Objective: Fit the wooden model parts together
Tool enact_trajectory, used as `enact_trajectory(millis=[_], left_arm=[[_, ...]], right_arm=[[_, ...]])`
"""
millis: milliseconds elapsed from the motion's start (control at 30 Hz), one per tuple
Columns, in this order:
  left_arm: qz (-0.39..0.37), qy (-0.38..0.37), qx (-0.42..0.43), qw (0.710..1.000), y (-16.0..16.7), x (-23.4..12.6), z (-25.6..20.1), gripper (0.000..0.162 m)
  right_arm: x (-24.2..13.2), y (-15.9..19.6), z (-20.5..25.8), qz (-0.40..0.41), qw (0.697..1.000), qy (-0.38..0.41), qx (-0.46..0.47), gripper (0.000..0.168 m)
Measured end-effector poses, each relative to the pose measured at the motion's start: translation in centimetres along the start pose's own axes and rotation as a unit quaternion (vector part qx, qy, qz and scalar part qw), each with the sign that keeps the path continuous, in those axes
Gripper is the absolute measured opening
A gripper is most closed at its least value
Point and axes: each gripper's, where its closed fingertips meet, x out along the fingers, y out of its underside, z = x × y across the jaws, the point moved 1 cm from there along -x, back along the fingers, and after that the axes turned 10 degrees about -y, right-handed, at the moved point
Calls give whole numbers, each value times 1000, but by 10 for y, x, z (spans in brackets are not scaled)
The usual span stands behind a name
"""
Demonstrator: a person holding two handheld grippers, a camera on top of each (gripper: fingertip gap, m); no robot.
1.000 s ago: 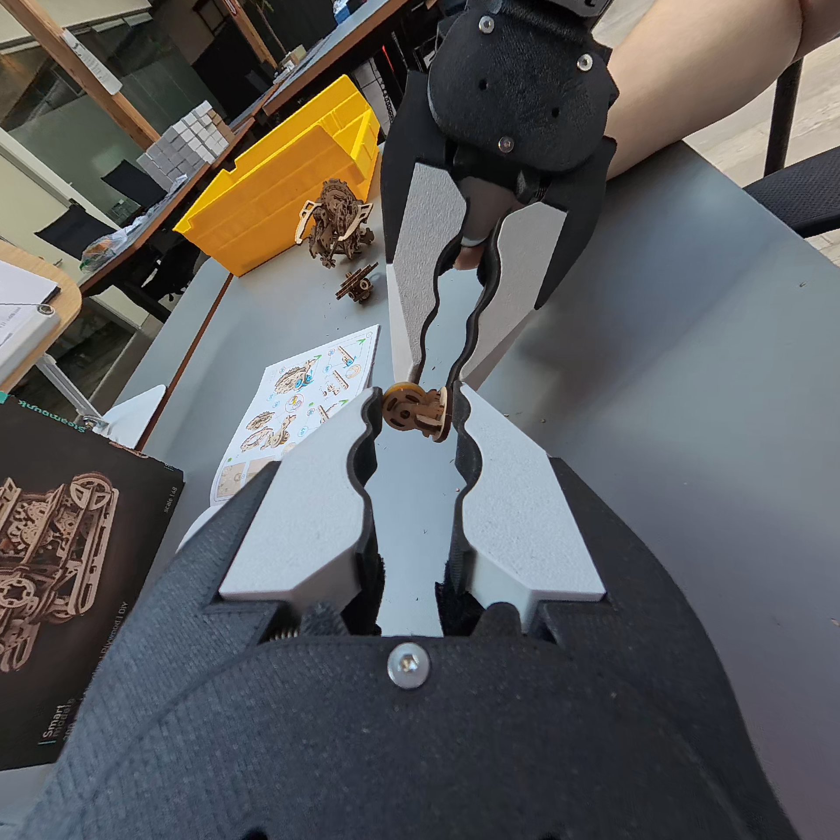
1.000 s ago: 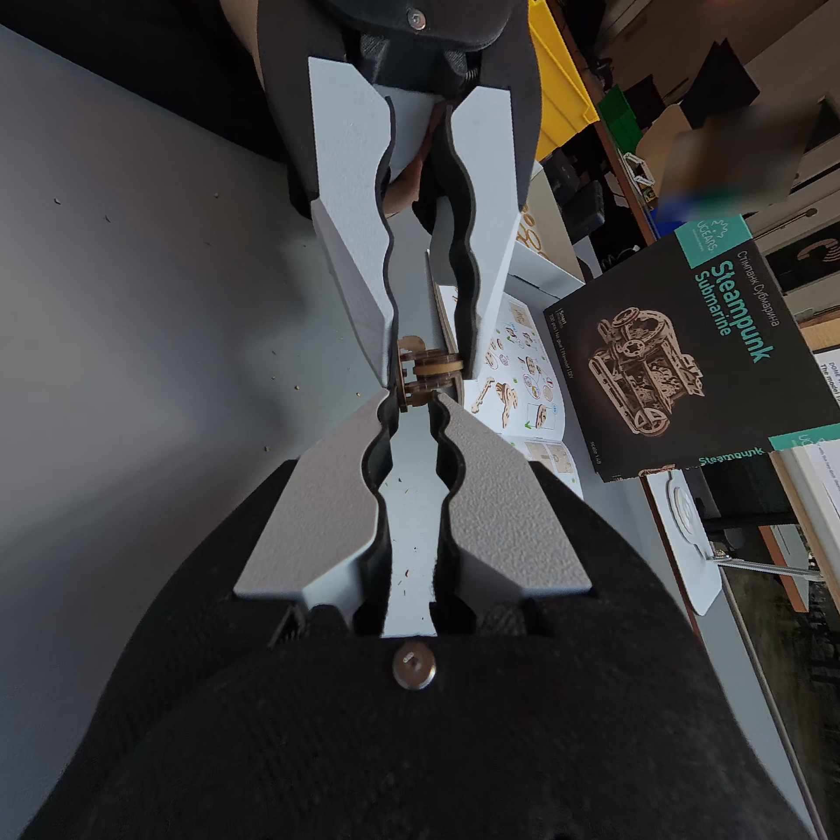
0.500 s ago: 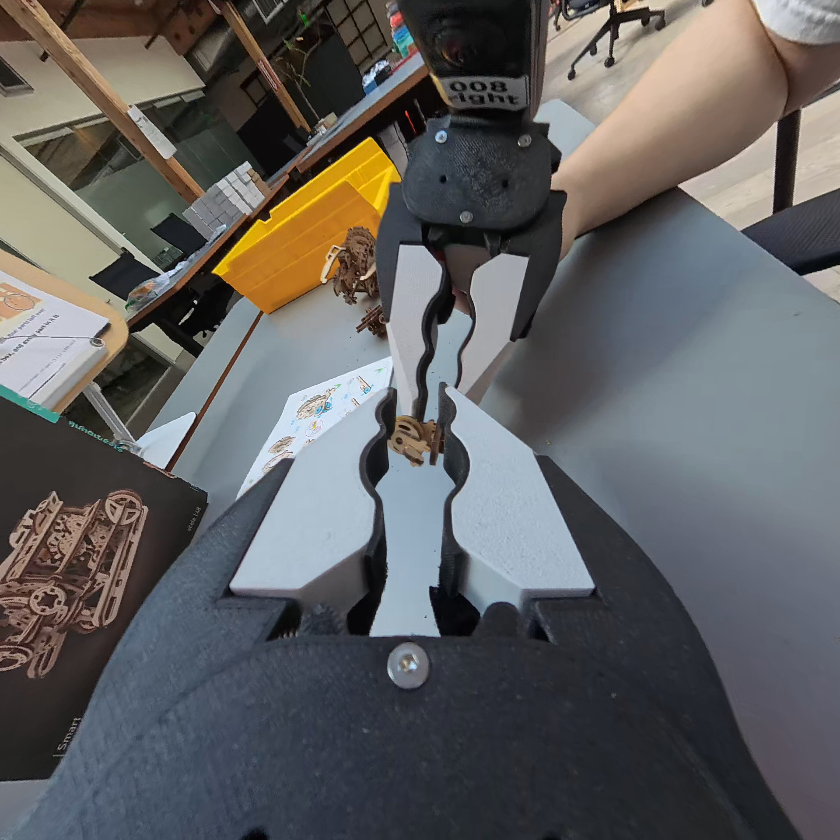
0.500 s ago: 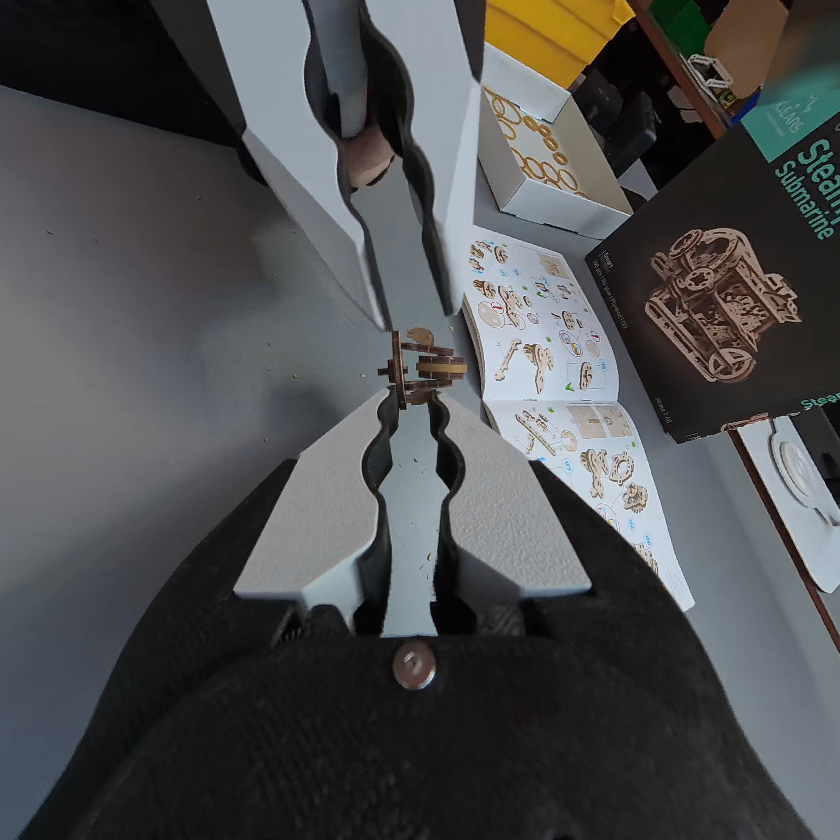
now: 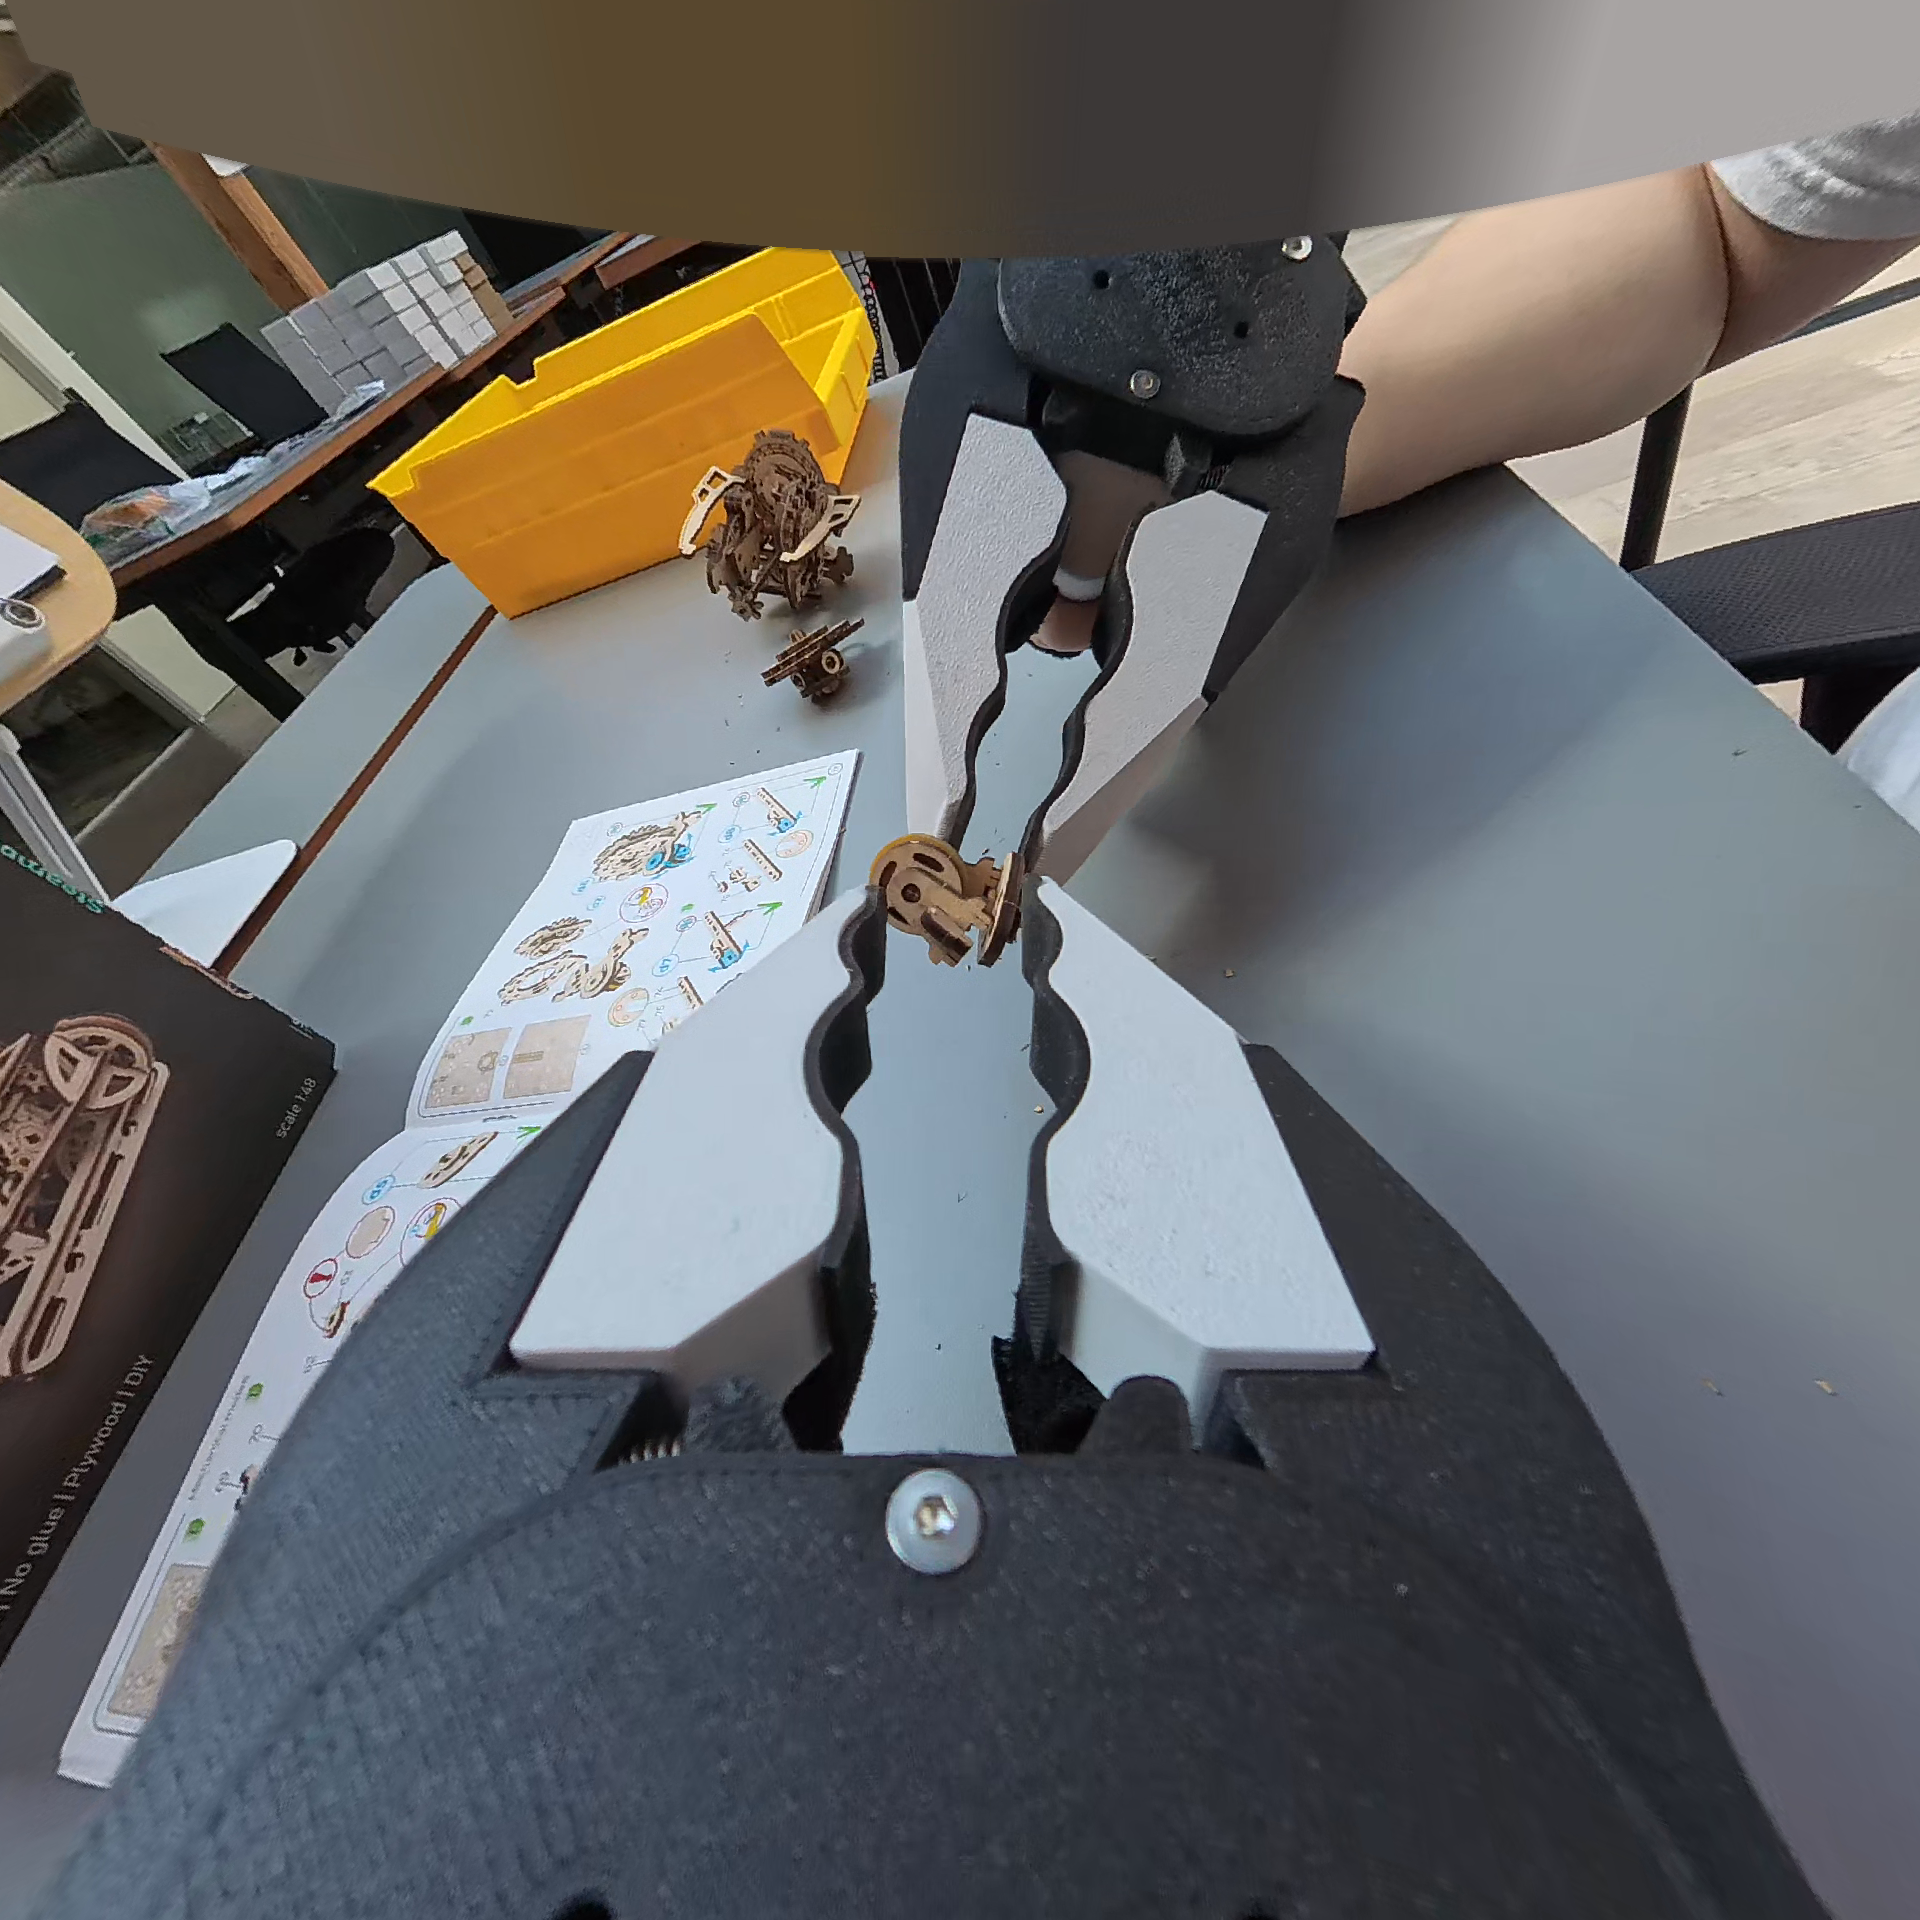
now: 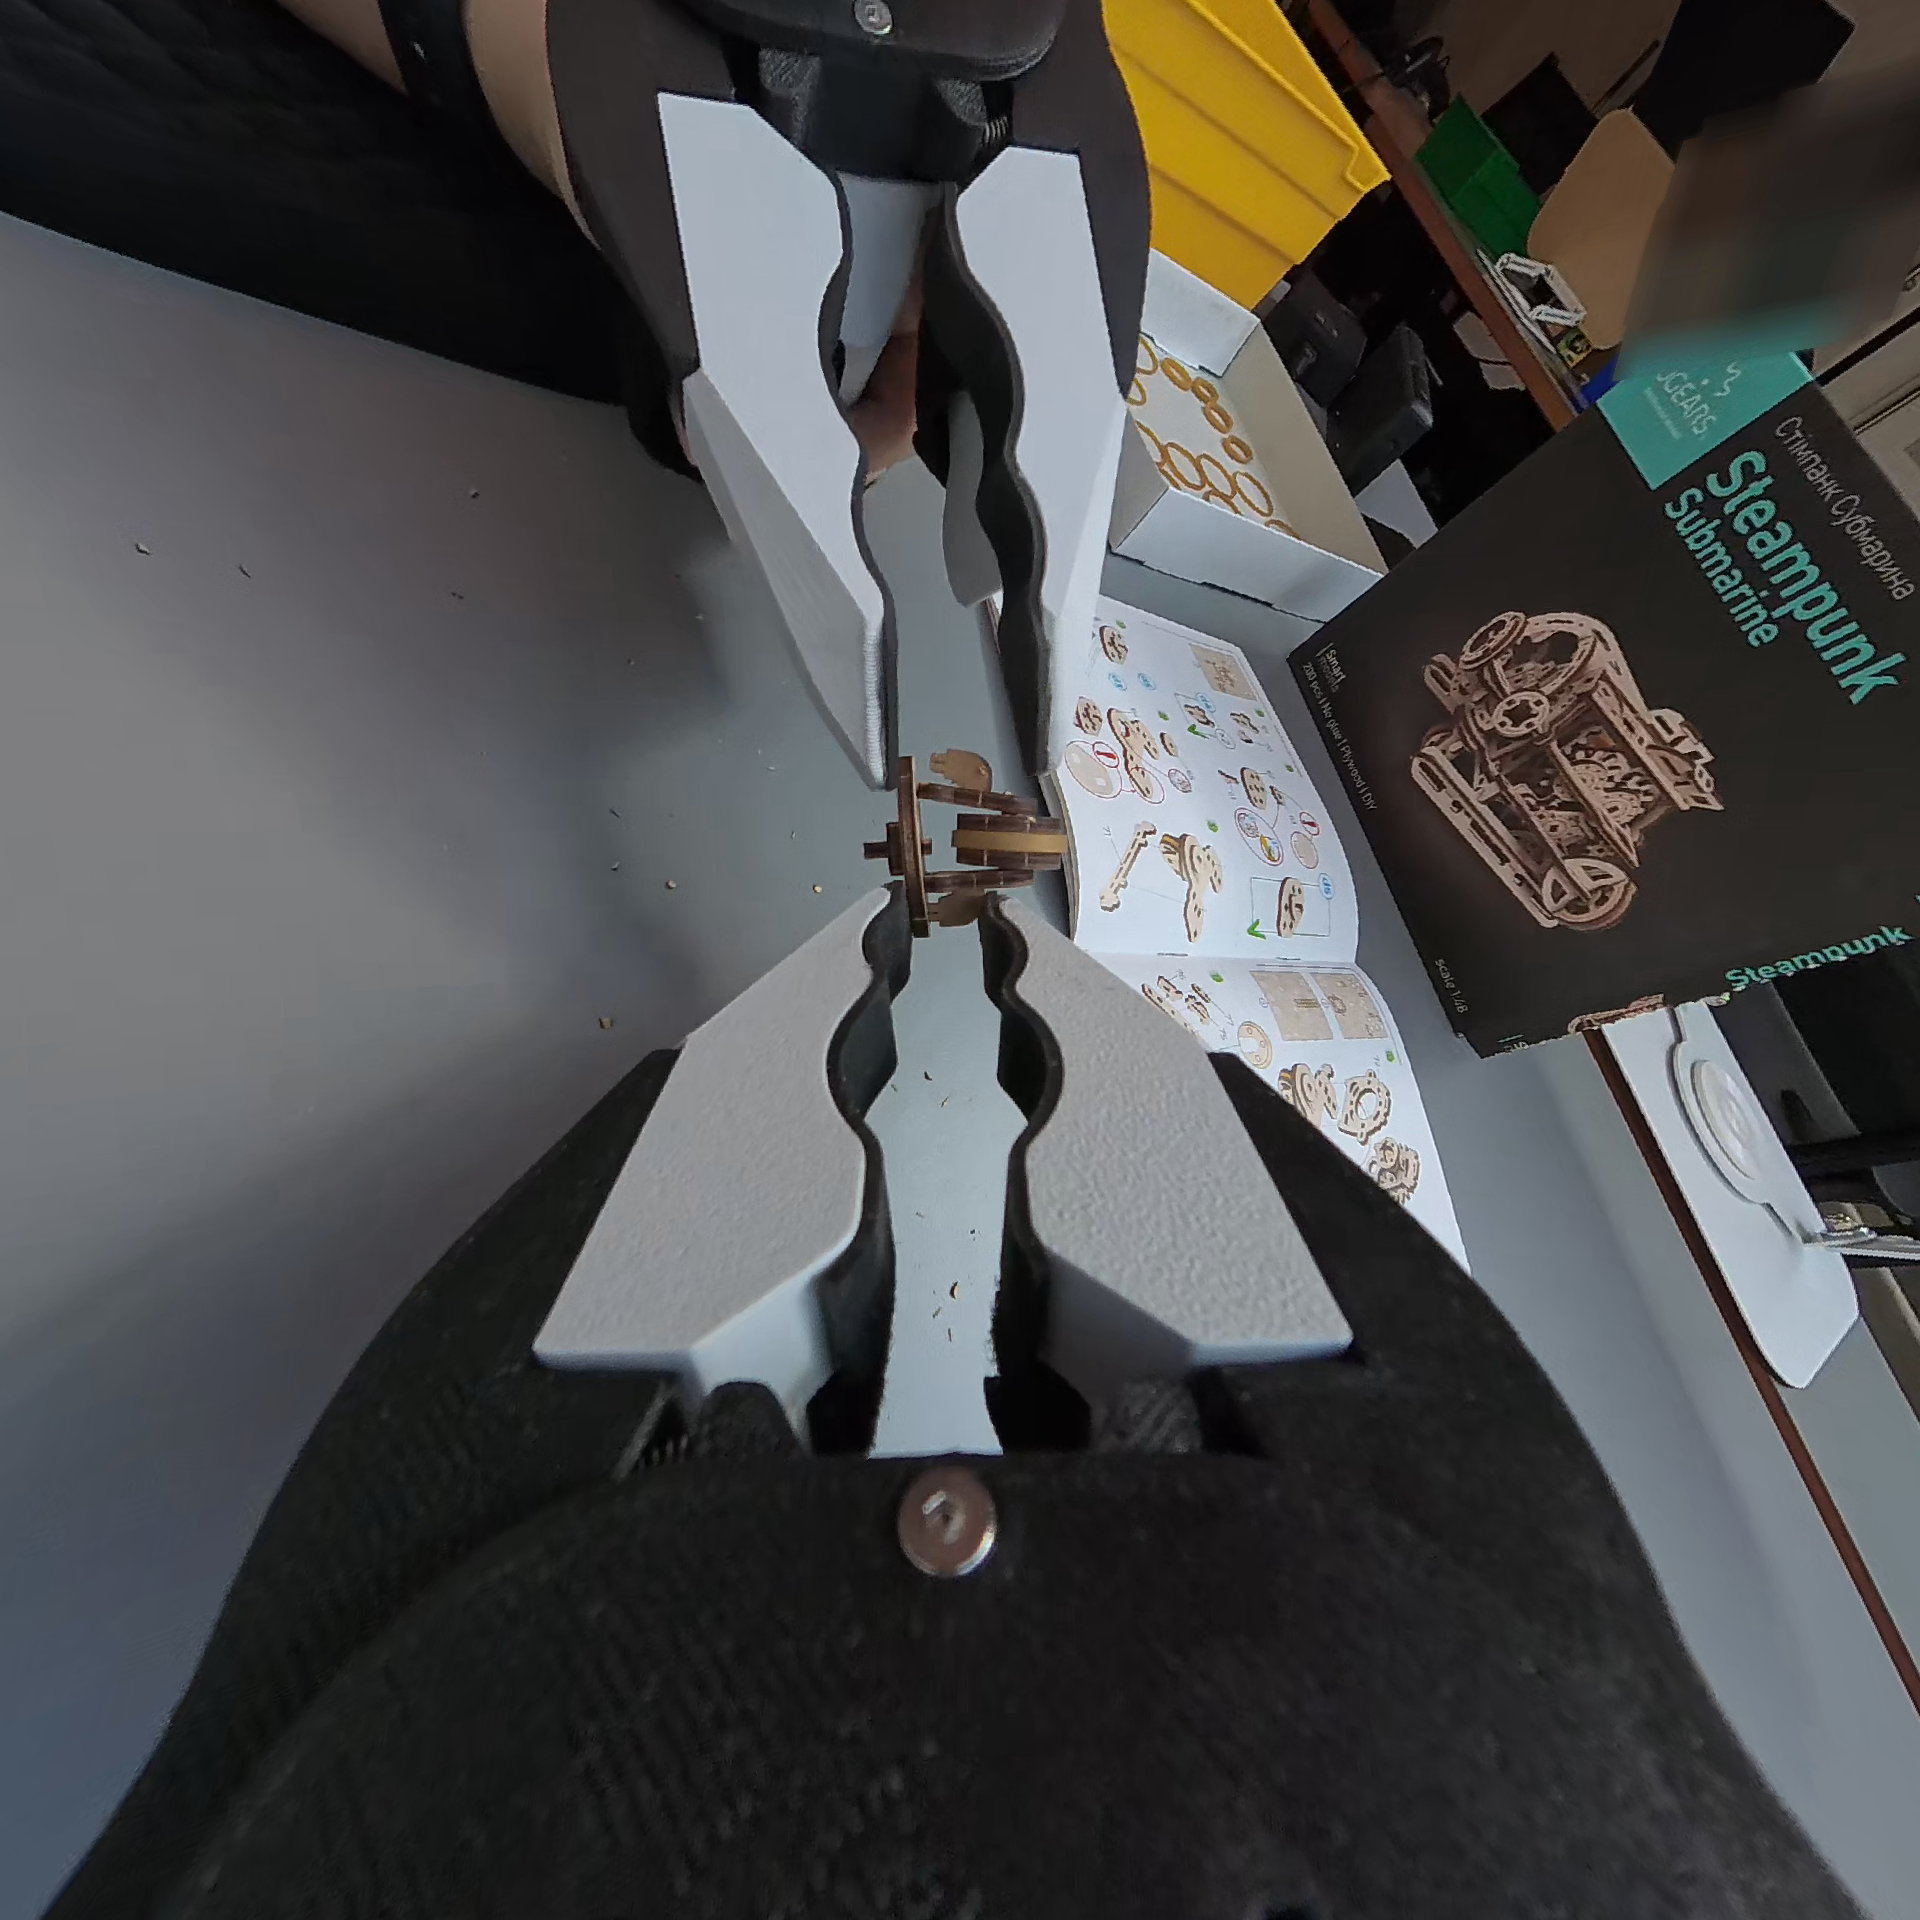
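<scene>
Wooden subassembly point(image 5: 948, 902) point(image 6: 961, 844) lying crosswise between opposed grippers, disc ends sideways; right gripper point(image 6: 935, 914) fingers clamped on it; left gripper point(image 5: 951, 914) fingers apart.

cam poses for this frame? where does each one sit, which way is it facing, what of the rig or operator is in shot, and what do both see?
Left wrist view: on the left gripper, facing across the grey table toward the yellow bin; shows the right gripper and a forearm.
Right wrist view: on the right gripper, facing back toward the black box; shows the left gripper.
Shared: the small wooden assembly between the tips, and the instruction booklet.
</scene>
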Motion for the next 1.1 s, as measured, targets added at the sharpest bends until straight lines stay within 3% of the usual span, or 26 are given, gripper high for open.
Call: enact_trajectory(millis=[233,500,767,1100], left_arm=[[-22,-4,-8,1000,-7,-4,3,27],[-43,-54,-58,996,-25,-3,14,32],[-46,-116,-13,992,-34,-4,17,21],[-22,-154,70,985,-29,0,15,11]], right_arm=[[-7,-6,-7,-28,1000,14,4,12],[-24,-23,-21,-56,989,112,-75,12],[-26,-28,-28,-34,977,176,-119,12],[-23,-25,-30,-41,983,160,-78,12]])
